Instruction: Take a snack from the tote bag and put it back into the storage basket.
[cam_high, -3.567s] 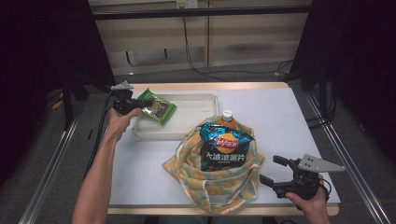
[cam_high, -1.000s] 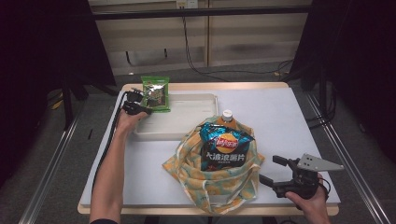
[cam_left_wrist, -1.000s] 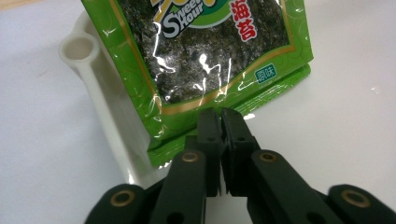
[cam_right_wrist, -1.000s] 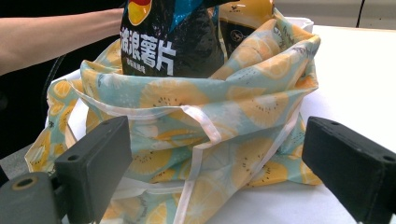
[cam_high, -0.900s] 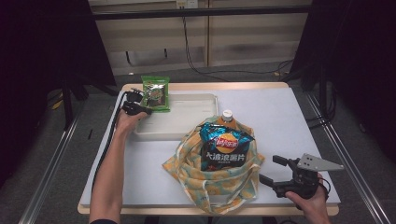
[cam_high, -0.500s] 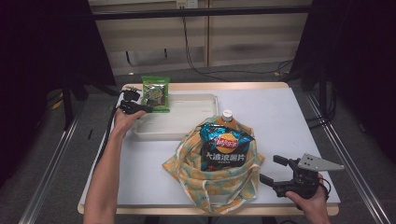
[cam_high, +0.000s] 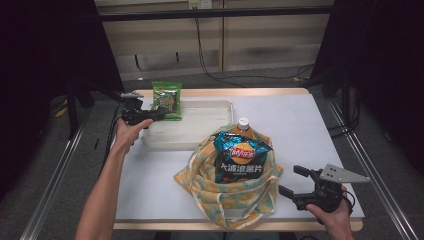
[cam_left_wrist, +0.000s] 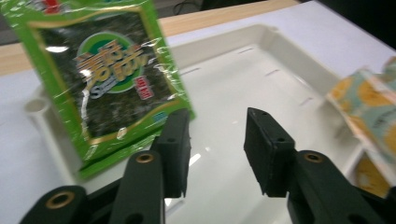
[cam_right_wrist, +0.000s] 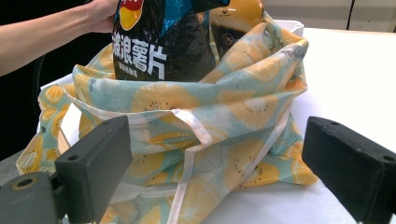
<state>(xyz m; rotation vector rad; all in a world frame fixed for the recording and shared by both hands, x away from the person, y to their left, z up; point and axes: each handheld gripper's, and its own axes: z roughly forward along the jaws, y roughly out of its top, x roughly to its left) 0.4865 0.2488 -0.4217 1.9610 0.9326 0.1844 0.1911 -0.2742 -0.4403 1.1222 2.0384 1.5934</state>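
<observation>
Left gripper view: green seaweed packet reads "Sea".

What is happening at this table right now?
A person works with tongs in each hand. The left tongs have just been opening beside a green seaweed packet, which stands at the left end of the white tray; nothing is between the jaws. The right tongs wait open beside the fruit-print bag, which holds a chips bag and a bottle.

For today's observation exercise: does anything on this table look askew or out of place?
Yes: the green seaweed packet stands tilted on the far left rim of the white tray instead of lying flat inside, so it looks likely to topple.
</observation>
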